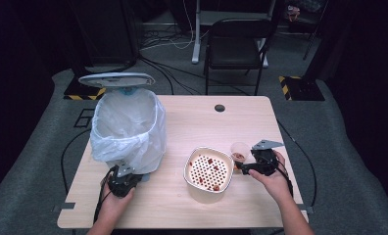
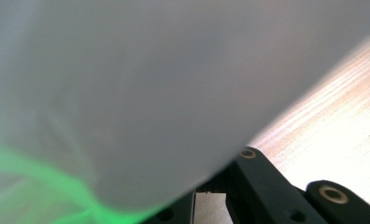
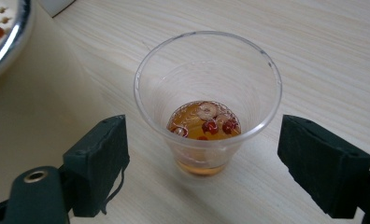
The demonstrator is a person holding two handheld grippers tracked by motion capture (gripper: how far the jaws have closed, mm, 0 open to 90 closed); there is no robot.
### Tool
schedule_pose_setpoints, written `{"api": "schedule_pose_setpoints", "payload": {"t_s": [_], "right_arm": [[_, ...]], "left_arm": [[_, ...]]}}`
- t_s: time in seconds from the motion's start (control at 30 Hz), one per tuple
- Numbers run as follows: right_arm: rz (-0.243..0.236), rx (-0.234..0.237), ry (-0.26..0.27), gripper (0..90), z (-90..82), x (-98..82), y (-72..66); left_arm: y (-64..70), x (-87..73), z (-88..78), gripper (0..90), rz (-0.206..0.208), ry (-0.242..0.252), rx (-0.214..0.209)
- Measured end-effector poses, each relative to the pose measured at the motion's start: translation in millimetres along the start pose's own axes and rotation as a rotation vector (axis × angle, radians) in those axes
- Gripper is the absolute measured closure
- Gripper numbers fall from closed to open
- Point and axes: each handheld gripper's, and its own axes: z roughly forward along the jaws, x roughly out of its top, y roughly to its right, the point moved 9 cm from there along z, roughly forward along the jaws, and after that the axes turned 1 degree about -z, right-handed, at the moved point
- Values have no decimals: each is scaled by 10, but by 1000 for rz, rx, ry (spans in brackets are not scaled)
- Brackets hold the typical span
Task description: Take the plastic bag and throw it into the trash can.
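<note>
L jaws shut, R jaws apart

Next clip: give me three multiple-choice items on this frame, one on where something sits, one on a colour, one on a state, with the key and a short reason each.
1. Where does the clear plastic cup stand?
A. Inside the bin
B. On the table, between the right gripper's open jaws
C. On top of the strainer bowl

2. What colour is the liner bag in the bin?
A. White
B. Black
C. Blue

3. What is the state of the right gripper?
A. Shut on the cup
C. Shut on the strainer bowl
B. Open, pads clear of the cup

Key: 1 B, the right gripper view shows the cup on the wooden table with a jaw on each side. 2 A, the high view shows a white translucent bag. 3 B, a gap shows between each pad and the cup wall.
</note>
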Motion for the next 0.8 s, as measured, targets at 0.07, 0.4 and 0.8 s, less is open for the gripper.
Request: {"api": "schedule_pose_setpoints", "payload": {"t_s": [0.07,0.4,0.8], "right_arm": [[-1,-1,0,159,44,1,10],[2,-17,-16,182,206,-14,44],[-2,-18,-9,213,326,17,51]], "left_arm": [[-6,-5,-5,900,10,-8,0],[3,0,-2,900,4,0,-3],[-1,0,0,900,0,0,-1]]}}
